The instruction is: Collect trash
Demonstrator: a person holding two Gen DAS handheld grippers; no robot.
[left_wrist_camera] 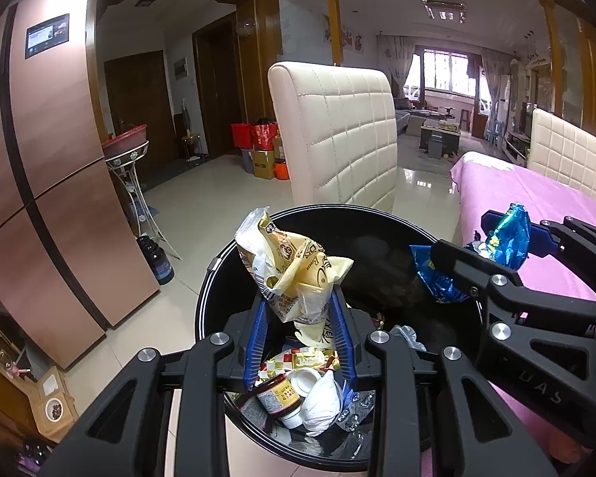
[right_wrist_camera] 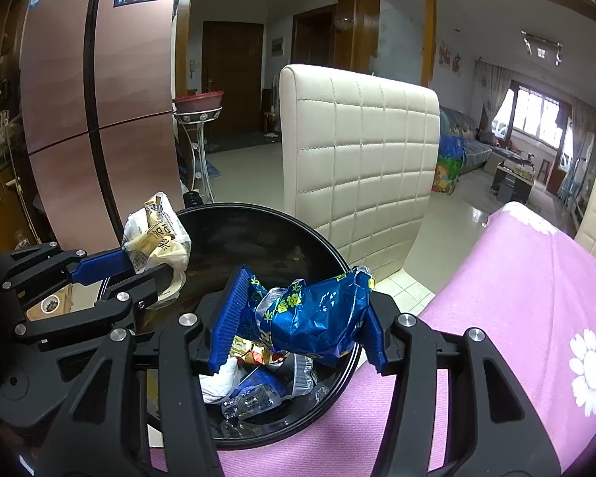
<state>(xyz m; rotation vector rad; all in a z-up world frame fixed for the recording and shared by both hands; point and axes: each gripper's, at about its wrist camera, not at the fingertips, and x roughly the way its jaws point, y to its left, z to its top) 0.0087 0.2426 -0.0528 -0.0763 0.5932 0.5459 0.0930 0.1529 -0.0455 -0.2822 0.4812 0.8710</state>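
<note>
My left gripper (left_wrist_camera: 298, 302) is shut on a crumpled cream and gold snack wrapper (left_wrist_camera: 286, 258), held over the open black round bin (left_wrist_camera: 214, 278). To its right, my right gripper (left_wrist_camera: 473, 242) is shut on a shiny blue foil wrapper (left_wrist_camera: 508, 238) above the bin's right edge. In the right wrist view the blue foil wrapper (right_wrist_camera: 318, 318) sits between the blue pads of my right gripper (right_wrist_camera: 306, 298), over the bin (right_wrist_camera: 337, 262). My left gripper (right_wrist_camera: 151, 266) holds the cream wrapper (right_wrist_camera: 159, 234) at the left. The bin holds a small jar (left_wrist_camera: 278, 397), a white cup and several wrappers.
A cream quilted chair (left_wrist_camera: 337, 131) stands just behind the bin. A table under a pink flowered cloth (right_wrist_camera: 516, 298) borders the bin on the right. A copper fridge (left_wrist_camera: 51, 183) and a white metal stand with a red basin (left_wrist_camera: 125, 143) are at the left.
</note>
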